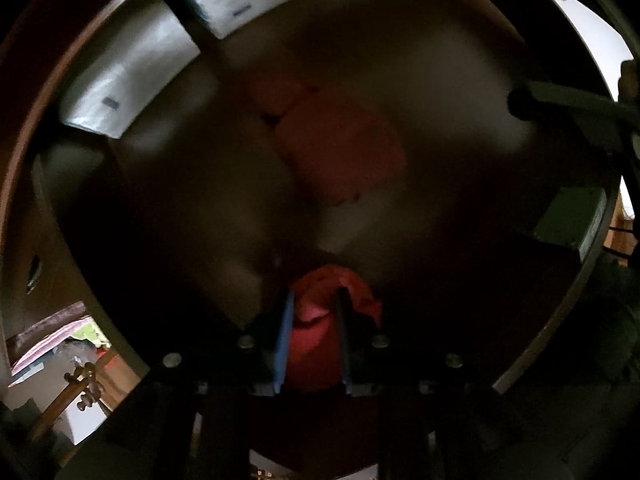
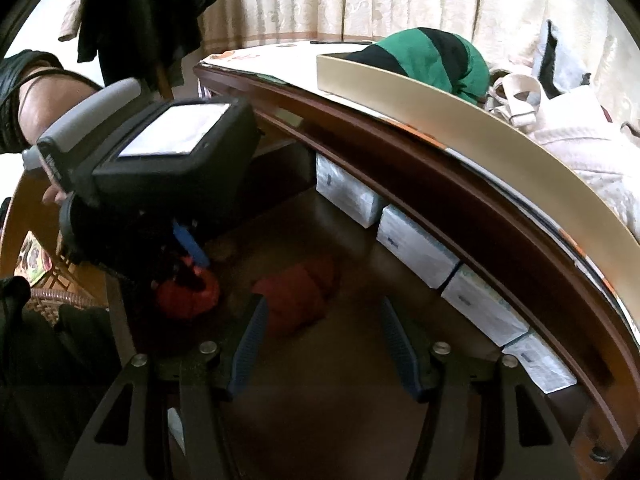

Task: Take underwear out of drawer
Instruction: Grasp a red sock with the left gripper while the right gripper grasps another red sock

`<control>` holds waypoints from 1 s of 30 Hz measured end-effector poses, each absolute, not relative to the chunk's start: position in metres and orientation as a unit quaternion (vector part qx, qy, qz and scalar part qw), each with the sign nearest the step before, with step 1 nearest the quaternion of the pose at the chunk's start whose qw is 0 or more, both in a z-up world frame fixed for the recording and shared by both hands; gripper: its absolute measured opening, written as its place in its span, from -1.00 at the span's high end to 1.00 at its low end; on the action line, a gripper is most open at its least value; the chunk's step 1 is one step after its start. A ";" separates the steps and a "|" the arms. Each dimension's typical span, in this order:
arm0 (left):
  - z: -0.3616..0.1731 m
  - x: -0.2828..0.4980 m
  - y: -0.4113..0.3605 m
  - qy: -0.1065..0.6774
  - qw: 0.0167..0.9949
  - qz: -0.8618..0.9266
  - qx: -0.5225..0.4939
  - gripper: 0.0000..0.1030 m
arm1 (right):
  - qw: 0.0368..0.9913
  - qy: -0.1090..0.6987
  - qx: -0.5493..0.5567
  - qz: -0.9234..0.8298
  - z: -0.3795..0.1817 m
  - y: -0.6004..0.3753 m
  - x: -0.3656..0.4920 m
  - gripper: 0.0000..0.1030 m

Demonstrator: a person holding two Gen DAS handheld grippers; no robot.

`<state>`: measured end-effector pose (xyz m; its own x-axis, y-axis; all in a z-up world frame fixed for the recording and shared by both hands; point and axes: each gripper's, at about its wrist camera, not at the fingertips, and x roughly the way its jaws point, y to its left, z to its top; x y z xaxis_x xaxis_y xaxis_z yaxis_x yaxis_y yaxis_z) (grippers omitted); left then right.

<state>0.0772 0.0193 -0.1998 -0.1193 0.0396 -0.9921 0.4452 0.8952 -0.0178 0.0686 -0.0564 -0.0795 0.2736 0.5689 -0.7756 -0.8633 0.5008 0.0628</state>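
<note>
So on the left side the left gripper (image 1: pixel 314 304) is down in the drawer (image 2: pixel 320 392) with its fingers clamped onto a bunched-up red underwear (image 1: pixel 320 320). From the right wrist view you can see that same red bundle (image 2: pixel 188 294) sitting at the drawer's left side, under the left gripper's (image 2: pixel 192 256) black body.

A bit right of that, another red folded piece (image 2: pixel 296 296) lies flat on the drawer floor, near the middle, apart from the grabbed one. It's pretty dim and blurry in the left wrist view (image 1: pixel 340 148).

The right gripper (image 2: pixel 324 320) hangs over the drawer with its jaws spread wide, nothing in them.

Far right, a row of white boxes (image 2: pixel 416 240) lines the back wall of the drawer. Up on the top there's a green and black cloth (image 2: pixel 436 60).
</note>
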 end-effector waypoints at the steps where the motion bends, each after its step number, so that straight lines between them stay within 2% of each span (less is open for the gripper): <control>1: -0.202 0.076 0.018 0.729 0.643 -0.157 0.174 0.59 | 0.774 0.389 -0.193 0.462 -0.081 -0.055 0.069 -0.18; 4: -0.205 0.074 0.016 0.728 0.641 -0.156 0.186 0.45 | 0.772 0.392 -0.189 0.463 -0.081 -0.053 0.072 -0.18; 6: -0.207 0.073 0.015 0.727 0.641 -0.154 0.192 0.26 | 0.771 0.393 -0.189 0.464 -0.081 -0.051 0.073 -0.18; 10: -0.209 0.074 0.019 0.722 0.649 -0.157 0.179 0.25 | 0.766 0.393 -0.202 0.467 -0.082 -0.045 0.072 -0.18; 11: -0.209 0.074 0.020 0.721 0.651 -0.160 0.172 0.34 | 0.763 0.395 -0.205 0.468 -0.083 -0.043 0.072 -0.18; 12: -0.209 0.073 0.021 0.720 0.653 -0.164 0.168 0.58 | 0.761 0.397 -0.208 0.469 -0.084 -0.042 0.072 -0.18; 15: -0.205 0.067 0.022 0.702 0.671 -0.169 0.169 0.76 | 0.755 0.405 -0.214 0.469 -0.089 -0.036 0.073 -0.18; 30: -0.150 0.025 0.040 0.570 0.801 -0.132 0.129 0.78 | 0.698 0.474 -0.240 0.480 -0.120 -0.003 0.084 -0.18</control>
<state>0.0249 0.0395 -0.1502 0.3163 -0.0635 -0.9465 0.3586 0.9317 0.0573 0.0837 -0.0031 -0.1202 0.0900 0.4430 -0.8920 -0.8973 0.4247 0.1204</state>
